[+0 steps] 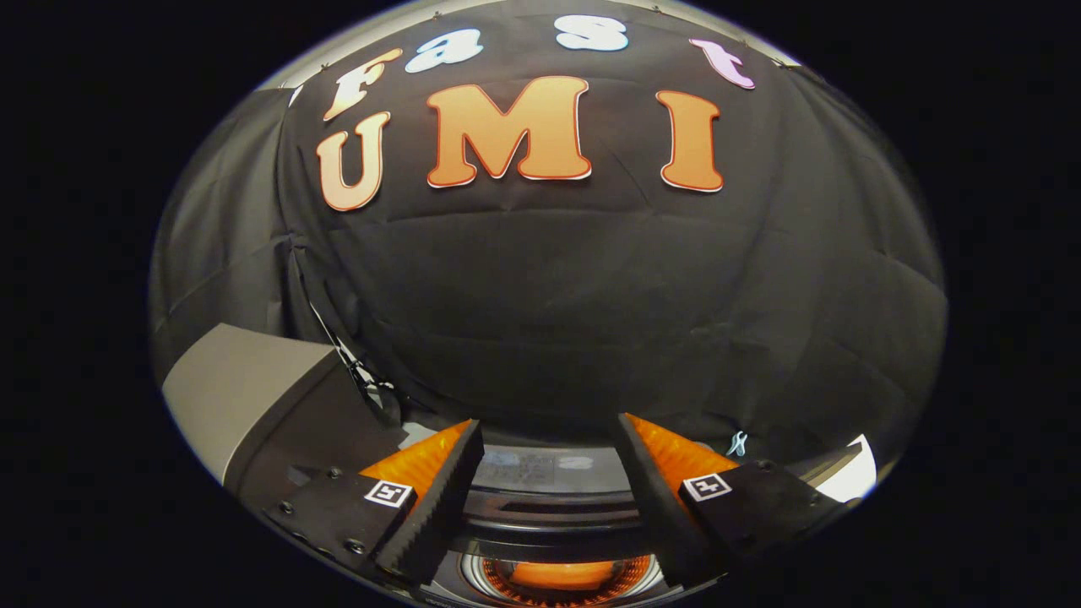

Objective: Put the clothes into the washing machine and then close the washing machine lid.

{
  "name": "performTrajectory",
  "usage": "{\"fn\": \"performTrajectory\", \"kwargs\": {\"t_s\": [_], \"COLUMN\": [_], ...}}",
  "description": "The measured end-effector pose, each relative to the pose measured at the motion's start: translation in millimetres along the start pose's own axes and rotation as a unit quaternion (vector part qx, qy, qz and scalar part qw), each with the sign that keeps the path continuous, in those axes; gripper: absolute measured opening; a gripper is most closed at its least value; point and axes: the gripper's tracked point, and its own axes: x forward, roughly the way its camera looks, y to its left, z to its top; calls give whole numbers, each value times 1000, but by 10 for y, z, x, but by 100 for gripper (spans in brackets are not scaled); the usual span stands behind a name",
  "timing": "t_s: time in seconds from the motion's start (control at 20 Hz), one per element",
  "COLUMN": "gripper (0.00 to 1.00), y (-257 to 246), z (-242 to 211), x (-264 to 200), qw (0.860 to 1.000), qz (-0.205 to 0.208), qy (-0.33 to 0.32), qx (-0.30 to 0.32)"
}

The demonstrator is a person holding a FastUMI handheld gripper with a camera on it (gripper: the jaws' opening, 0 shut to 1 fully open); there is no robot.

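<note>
Gripper (549,435) over washer (553,507), fingers spread, nothing held.

One gripper, two fingers (439,498), wide apart with an empty gap between them. Below and between them lay one washer top, its round opening (562,578) glowing orange inside; whether that was clothes could not be told. One grey panel (245,393) stood tilted beside the left finger, possibly the lid. Beyond, one black cloth wall (591,312).

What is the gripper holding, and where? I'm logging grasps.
Nothing: the gripper is open, fingers apart, above the washing machine.
</note>
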Motion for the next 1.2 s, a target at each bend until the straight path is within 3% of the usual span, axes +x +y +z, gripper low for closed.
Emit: {"fn": "performTrajectory", "kwargs": {"t_s": [0.35,0.5,0.85,1.2], "gripper": [100,100,100,100], "y": [-13,-50,-77,-110], "z": [-852,-942,-749,-61], "x": [-364,-417,-535,-948], "qw": [999,998,998,997], "qz": [-21,-24,-26,-15], "qy": [37,49,27,-40], "qx": [32,35,41,64]}}
